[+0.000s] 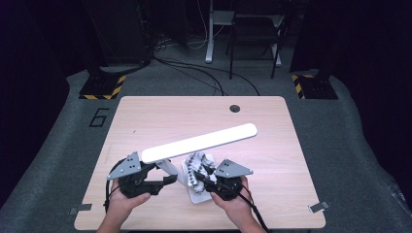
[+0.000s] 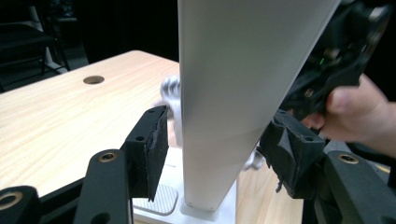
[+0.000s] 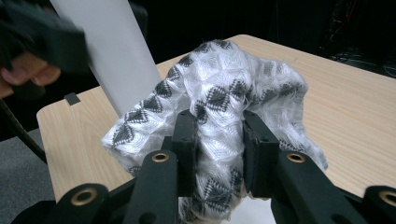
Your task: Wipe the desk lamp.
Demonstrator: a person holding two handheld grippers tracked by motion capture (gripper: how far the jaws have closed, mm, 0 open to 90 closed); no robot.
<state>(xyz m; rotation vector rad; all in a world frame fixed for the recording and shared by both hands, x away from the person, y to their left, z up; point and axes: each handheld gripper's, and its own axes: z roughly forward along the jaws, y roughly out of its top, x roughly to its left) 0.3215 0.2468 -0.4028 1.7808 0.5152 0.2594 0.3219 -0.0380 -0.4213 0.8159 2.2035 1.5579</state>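
Standing on a pale wood table (image 1: pixel 145 116) in a dark room, a white desk lamp (image 1: pixel 199 142) stretches its long bar head up and to the right while a person works at its foot with a gripper in each hand. The left gripper (image 1: pixel 165 180) sits at the lamp's stem, its jaws spread wide to either side of the white arm (image 2: pixel 233 93) with a gap at each pad, so nothing is clamped. The right gripper (image 1: pixel 200 180) holds a white cloth (image 3: pixel 224 93) with a grey diamond pattern, its jaws pinched narrow on a bunched fold; the cloth lies heaped on the lamp's base (image 1: pixel 197 196), just beside the stem. Both hands (image 1: pixel 127 201) come in from the table's near edge. The tabletop is bare wood grain with rounded corners, a round cable hole (image 1: pixel 235 108) near its far edge and small grey tabs (image 1: pixel 318 207) at the near corners. The table rests on grey carpet (image 1: pixel 340 145) marked with a dark figure 6 (image 1: pixel 99 117) at the left. Beyond it, black stands with yellow-and-black striped feet (image 1: pixel 103 87) flank the scene, cables (image 1: pixel 194 68) trail across the floor, and a dark chair (image 1: pixel 255 34) and a white post (image 1: pixel 210 34) stand in the gloom at the back.
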